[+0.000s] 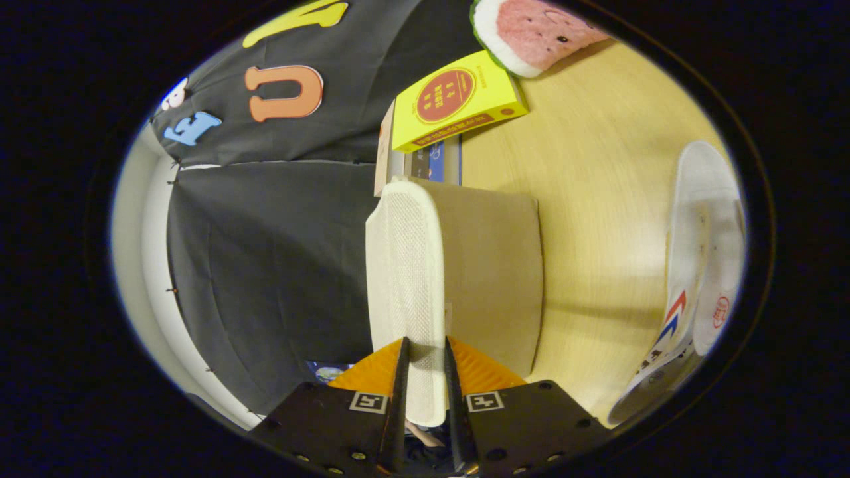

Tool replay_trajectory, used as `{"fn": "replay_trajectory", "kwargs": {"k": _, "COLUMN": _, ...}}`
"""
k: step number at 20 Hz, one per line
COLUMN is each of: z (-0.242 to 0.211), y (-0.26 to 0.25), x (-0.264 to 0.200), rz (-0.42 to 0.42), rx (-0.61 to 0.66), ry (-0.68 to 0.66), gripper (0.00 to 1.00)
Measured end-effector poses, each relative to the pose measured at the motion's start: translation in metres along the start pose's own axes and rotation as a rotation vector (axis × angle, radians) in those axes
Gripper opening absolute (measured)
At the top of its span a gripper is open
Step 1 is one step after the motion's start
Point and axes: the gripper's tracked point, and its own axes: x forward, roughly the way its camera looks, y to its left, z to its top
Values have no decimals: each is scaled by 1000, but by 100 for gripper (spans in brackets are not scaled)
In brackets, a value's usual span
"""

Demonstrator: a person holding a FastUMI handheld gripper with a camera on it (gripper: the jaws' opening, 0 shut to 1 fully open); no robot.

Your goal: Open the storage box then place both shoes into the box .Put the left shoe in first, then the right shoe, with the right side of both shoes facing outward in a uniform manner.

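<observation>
The view is rolled on its side, so the wooden table [597, 199] runs down the right. The tan storage box [495, 279] stands on it just ahead of the fingers. Its white textured lid [402, 265] lies on the box's top. My gripper [425, 385] is shut on the lid's near edge, one finger on each face. I cannot tell whether the lid is lifted off the box. A white shoe [704, 265] with red and blue stripes lies on the table, off to the side of the box.
Beyond the storage box a yellow carton [455, 99] rests on a small stack of flat boxes [425, 162]. A watermelon-slice plush [531, 30] lies further back on the table. The booth's black cloth wall [265, 265] hangs close behind the box's top side.
</observation>
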Motion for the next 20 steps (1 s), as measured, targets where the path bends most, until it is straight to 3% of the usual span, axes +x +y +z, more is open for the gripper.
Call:
{"fn": "replay_trajectory", "kwargs": {"k": 2, "z": -3, "y": 3, "x": -3, "rz": -29, "rx": 0, "ry": -5, "gripper": 28}}
{"fn": "replay_trajectory", "kwargs": {"k": 3, "z": -1, "y": 4, "x": -5, "rz": -43, "rx": -1, "ry": -14, "gripper": 21}}
{"fn": "replay_trajectory", "kwargs": {"k": 5, "z": -4, "y": 15, "x": -11, "rz": -44, "rx": -12, "ry": -19, "gripper": 19}}
{"fn": "replay_trajectory", "kwargs": {"k": 6, "z": -1, "y": 19, "x": -13, "rz": -42, "rx": -19, "ry": -33, "gripper": 9}}
{"fn": "replay_trajectory", "kwargs": {"k": 8, "z": -3, "y": 32, "x": -17, "rz": -58, "rx": -33, "ry": -43, "gripper": 1}}
{"fn": "replay_trajectory", "kwargs": {"k": 14, "z": 2, "y": 95, "x": -20, "rz": -68, "rx": -68, "ry": -81, "gripper": 1}}
{"fn": "replay_trajectory", "kwargs": {"k": 20, "z": -8, "y": 193, "x": 9, "rz": 23, "rx": -219, "ry": -50, "gripper": 1}}
